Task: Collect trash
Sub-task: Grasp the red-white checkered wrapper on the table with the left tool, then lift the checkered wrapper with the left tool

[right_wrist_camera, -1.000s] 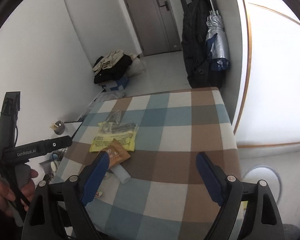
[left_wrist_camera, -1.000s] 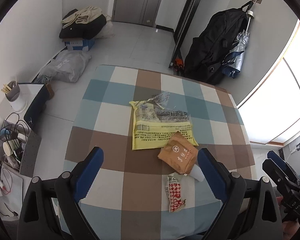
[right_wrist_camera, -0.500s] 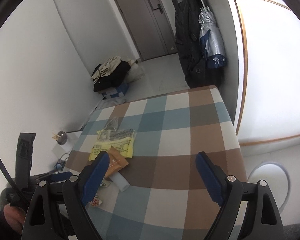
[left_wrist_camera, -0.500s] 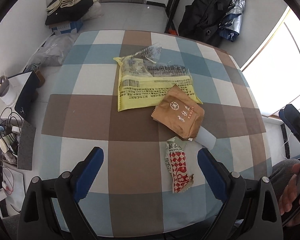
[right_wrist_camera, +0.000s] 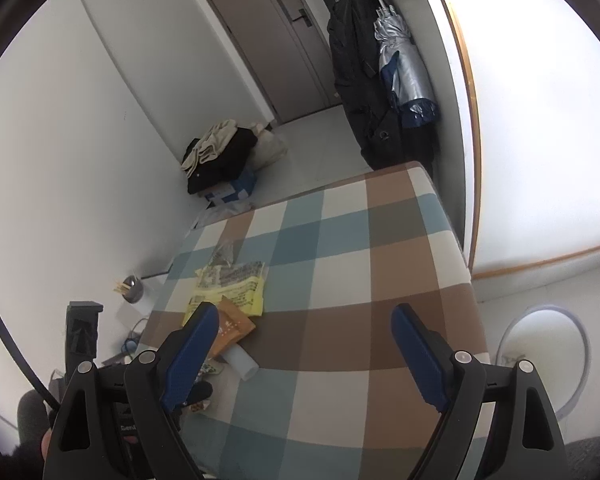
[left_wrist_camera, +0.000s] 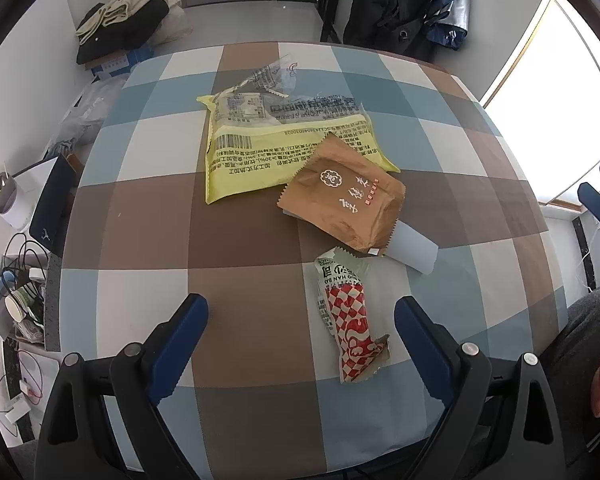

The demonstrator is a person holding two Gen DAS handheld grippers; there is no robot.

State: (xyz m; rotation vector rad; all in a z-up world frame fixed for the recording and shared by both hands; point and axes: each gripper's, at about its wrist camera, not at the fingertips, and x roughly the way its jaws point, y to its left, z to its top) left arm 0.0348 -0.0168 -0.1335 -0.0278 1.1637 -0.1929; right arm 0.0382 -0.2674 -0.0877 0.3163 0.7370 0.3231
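Near the table's front edge lies the red-checked wrapper (left_wrist_camera: 350, 320), between my left gripper's (left_wrist_camera: 300, 336) wide, slightly closing jaws, untouched. Behind it the brown packet (left_wrist_camera: 342, 196) overlaps a white tube (left_wrist_camera: 414, 248) and the yellow bag (left_wrist_camera: 268, 148) mid-table (left_wrist_camera: 140, 216). My right gripper (right_wrist_camera: 304, 344) gapes wide, empty, over the right half.

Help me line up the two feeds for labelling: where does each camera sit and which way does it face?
Left wrist: on the left claw, looking steeply down at the checked table and wrappers; a hand shows at right.
Right wrist: on the right claw, looking across the table toward the door.
Shared: yellow wrapper, brown packet.
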